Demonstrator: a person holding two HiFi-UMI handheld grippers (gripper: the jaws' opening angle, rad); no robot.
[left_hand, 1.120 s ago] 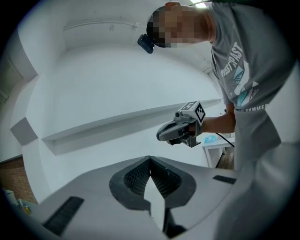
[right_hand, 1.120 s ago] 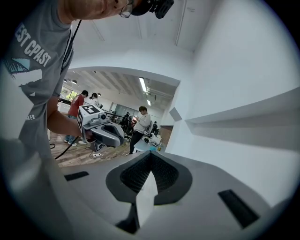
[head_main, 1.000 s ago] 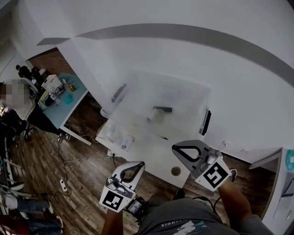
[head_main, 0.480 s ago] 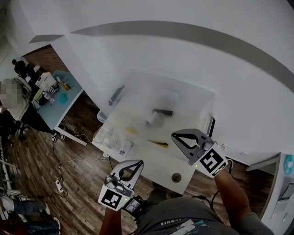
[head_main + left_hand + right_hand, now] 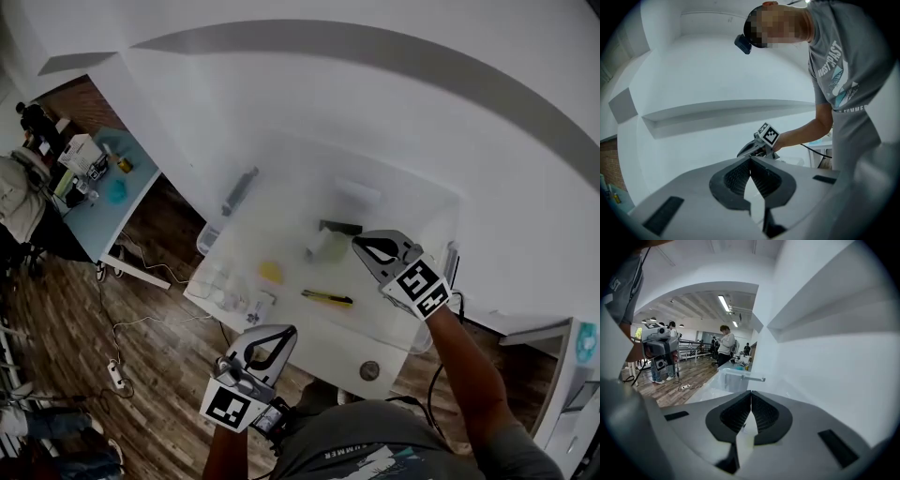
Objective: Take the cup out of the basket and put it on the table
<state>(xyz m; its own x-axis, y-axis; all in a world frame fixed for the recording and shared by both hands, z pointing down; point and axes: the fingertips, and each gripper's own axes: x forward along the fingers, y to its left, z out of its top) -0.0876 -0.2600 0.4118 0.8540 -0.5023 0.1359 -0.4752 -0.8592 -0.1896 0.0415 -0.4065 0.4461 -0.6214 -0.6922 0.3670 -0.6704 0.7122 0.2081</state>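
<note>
Over the basket (image 5: pixel 281 211), the right gripper (image 5: pixel 358 242) hangs with its 2 jaws pressed together, nothing between them — tips just beside the pale cup (image 5: pixel 322 247), which lies inside the basket near a yellow knife (image 5: pixel 328 298). The left gripper (image 5: pixel 287 331) sits low at the table's (image 5: pixel 337 352) near edge — jaws also together, empty.

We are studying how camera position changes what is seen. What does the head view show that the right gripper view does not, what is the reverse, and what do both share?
Head view only: a yellow and black tool lying on the white table, and the marker cube on the right gripper.
Right gripper view only: that gripper's jaws close up, together with nothing between them, plus ceiling lights and a person standing far off.
Both: the left gripper and the wooden floor.
</note>
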